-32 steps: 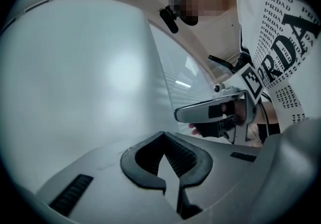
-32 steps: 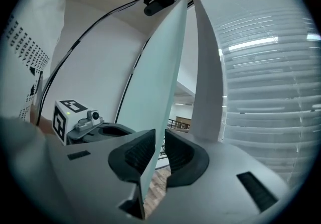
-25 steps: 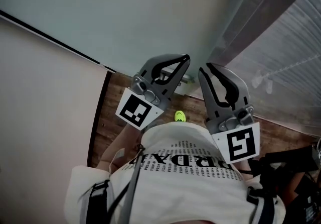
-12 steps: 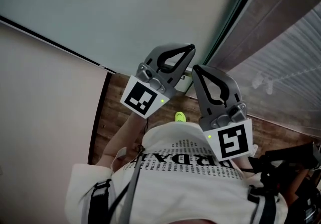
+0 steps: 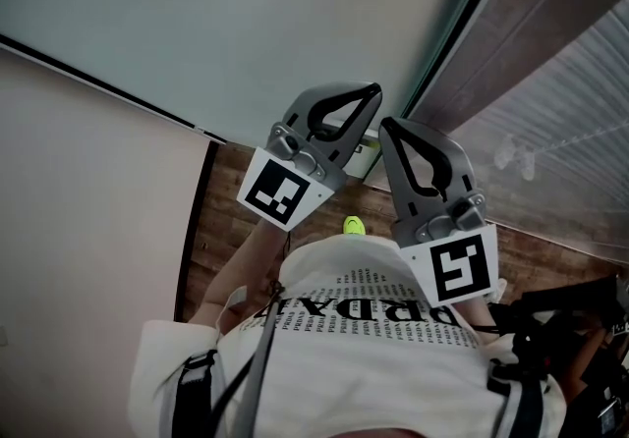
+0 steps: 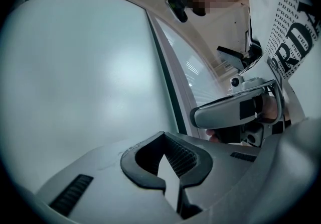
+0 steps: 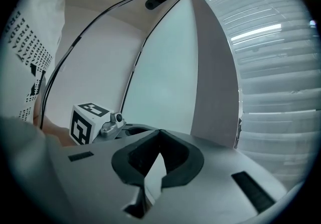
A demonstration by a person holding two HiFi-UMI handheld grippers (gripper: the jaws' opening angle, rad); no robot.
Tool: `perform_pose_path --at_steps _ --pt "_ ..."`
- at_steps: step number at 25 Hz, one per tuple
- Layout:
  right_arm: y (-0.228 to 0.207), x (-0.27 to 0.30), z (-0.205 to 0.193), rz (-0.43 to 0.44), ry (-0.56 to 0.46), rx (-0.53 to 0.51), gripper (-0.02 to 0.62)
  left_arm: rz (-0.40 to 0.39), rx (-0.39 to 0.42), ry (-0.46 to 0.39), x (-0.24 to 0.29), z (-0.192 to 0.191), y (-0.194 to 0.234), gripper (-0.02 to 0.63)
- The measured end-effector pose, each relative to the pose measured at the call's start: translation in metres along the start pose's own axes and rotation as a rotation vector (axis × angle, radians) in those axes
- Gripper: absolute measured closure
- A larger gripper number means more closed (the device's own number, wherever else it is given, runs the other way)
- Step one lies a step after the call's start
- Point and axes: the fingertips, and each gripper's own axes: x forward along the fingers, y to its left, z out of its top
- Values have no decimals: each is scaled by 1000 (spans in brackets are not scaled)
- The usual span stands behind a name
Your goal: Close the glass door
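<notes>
**Glass door at the post, both tools at its free edge.** The frosted glass door (image 5: 246,14) fills the upper part of the head view. Its free edge, lined by a dark strip, lies against the grey post (image 5: 531,24). Neither gripper view shows a gap between pane and post, so the door appears to stand closed, or nearly so.

The left hand-held gripper (image 5: 370,94) and the right hand-held gripper (image 5: 386,128) point side by side at the foot of that edge. Each has its jaws drawn together with nothing between them. Whether the tips touch the pane cannot be told.

Judged stage: the closing stroke is at or past its end. At most, what remains is a light push on the edge towards the post to seat it fully, then drawing the tools back.

Surroundings: slatted blinds (image 5: 590,102) beyond the post, a cream wall (image 5: 79,181) at left, a wooden floor (image 5: 211,220) with a small yellow-green object (image 5: 352,226) on it, and the person's printed shirt (image 5: 364,328) below. Nothing appears to block the door's edge.
</notes>
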Motion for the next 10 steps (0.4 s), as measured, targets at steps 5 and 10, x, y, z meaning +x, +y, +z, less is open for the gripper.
perform_pose_path --at_steps 5,10 --pt "-1 1 0 -2 4 0 597 6 -18 2 -1 0 -2 606" --pt "2 2 -1 6 5 7 597 9 -23 12 -4 0 -3 606"
